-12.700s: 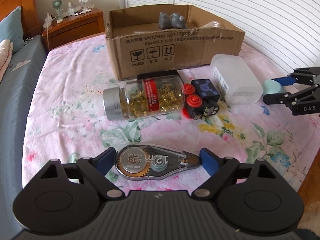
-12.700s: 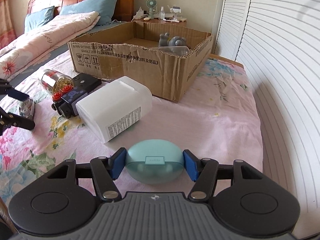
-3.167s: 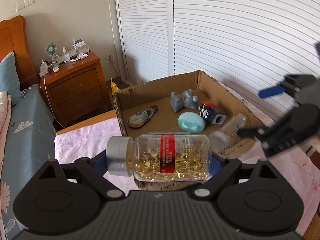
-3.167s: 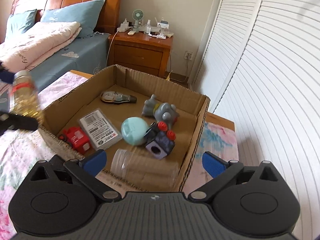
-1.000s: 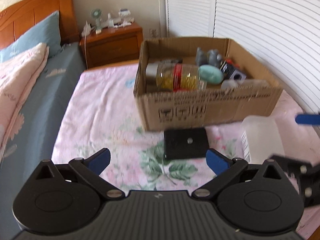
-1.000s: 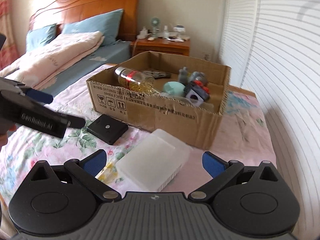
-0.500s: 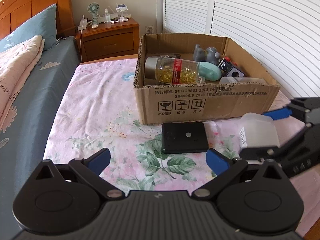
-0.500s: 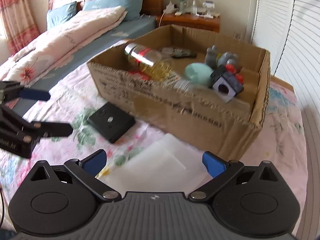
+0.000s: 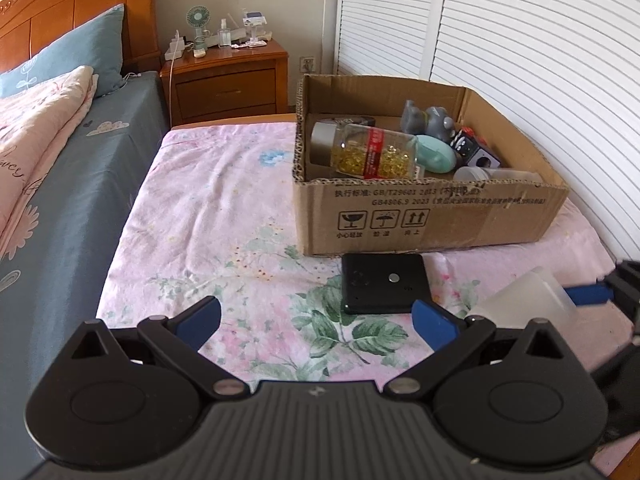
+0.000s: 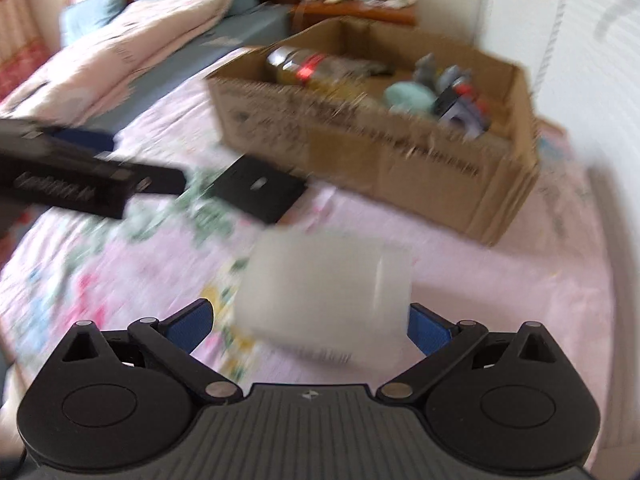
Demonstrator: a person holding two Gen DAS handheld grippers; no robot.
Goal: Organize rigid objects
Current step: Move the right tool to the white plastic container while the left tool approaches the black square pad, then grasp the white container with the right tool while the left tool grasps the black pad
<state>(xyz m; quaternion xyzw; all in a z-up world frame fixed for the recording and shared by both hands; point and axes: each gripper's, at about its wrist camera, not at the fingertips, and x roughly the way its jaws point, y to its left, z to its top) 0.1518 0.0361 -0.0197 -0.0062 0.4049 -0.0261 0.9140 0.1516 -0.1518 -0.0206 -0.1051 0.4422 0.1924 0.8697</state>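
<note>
Inside carton [image 9: 424, 216]: capsule jar [image 9: 370, 152], seemingly tilted.

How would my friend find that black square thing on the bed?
Start at the big cardboard box on the flowery pink bedspread. Just in front of its printed side lies the flat black square. It is the only dark thing on the bedspread, with a small silver dot on top, unlike the cloudy plastic tub nearby.
</note>
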